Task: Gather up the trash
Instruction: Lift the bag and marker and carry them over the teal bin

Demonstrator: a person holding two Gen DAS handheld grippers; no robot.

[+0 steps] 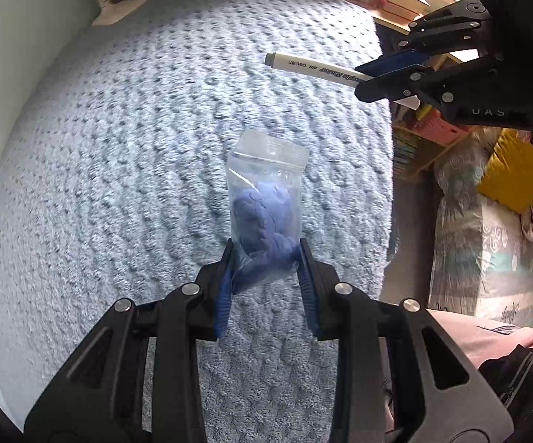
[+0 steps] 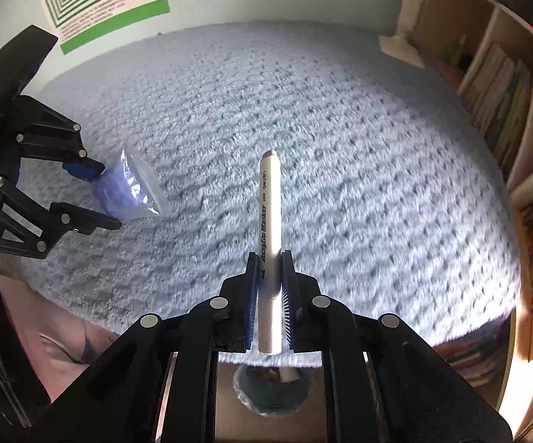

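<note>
A clear zip bag (image 1: 266, 199) of crumpled blue material and a white acrylic marker (image 2: 269, 221), both held above the blue rug (image 1: 119, 147).

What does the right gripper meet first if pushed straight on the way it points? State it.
The right gripper is shut on the marker, whose tip leads. Straight ahead lies only the blue fluffy blanket, so the marker's tip would likely touch that first; the depth is hard to judge. The bag sits well to the left.
</note>
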